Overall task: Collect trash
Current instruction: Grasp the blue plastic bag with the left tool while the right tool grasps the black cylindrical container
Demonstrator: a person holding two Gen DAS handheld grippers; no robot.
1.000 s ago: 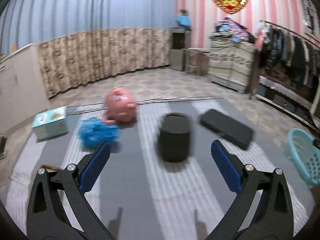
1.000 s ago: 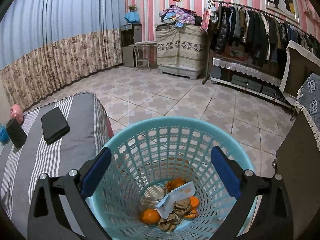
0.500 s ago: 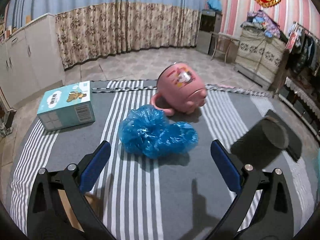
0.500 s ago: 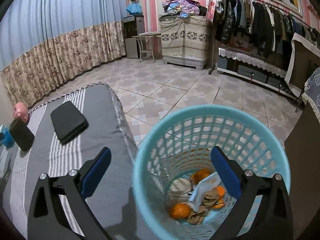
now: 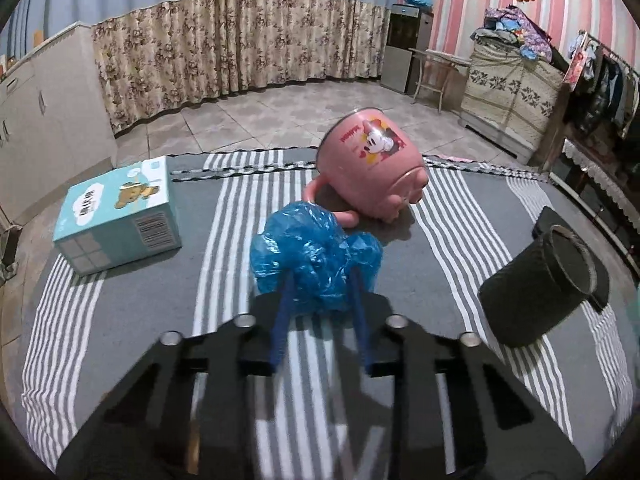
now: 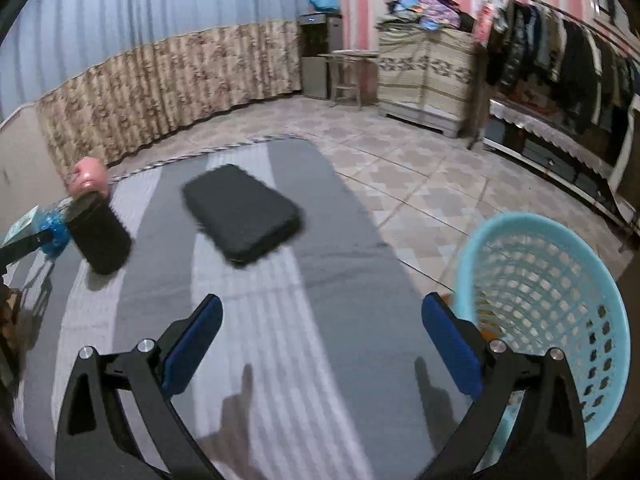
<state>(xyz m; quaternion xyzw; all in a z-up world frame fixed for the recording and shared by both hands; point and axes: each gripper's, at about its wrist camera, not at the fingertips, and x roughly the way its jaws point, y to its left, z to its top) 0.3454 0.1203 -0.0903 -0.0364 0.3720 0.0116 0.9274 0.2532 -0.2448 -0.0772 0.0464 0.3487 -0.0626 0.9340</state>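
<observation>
A: What is the left gripper (image 5: 322, 280) doing?
B: Its jaws are narrow, pinching the near side of the blue bag (image 5: 314, 266), which lies crumpled on the striped tabletop (image 5: 140, 304).
A: What is around the bag?
B: A pink cup (image 5: 372, 172) lies on its side just behind, its handle touching the bag. A teal box (image 5: 118, 222) sits to the left, apart. A black cylinder (image 5: 542, 284) lies tipped over on the right.
A: And the right gripper (image 6: 320, 334)?
B: Jaws wide, holding nothing, above the gray stripes. A black case (image 6: 242, 218) lies flat ahead of it.
A: Where is the basket (image 6: 548, 300)?
B: On the floor beside the tabletop's right edge, just right of the right finger. Something orange shows through its mesh; I cannot tell what.
</observation>
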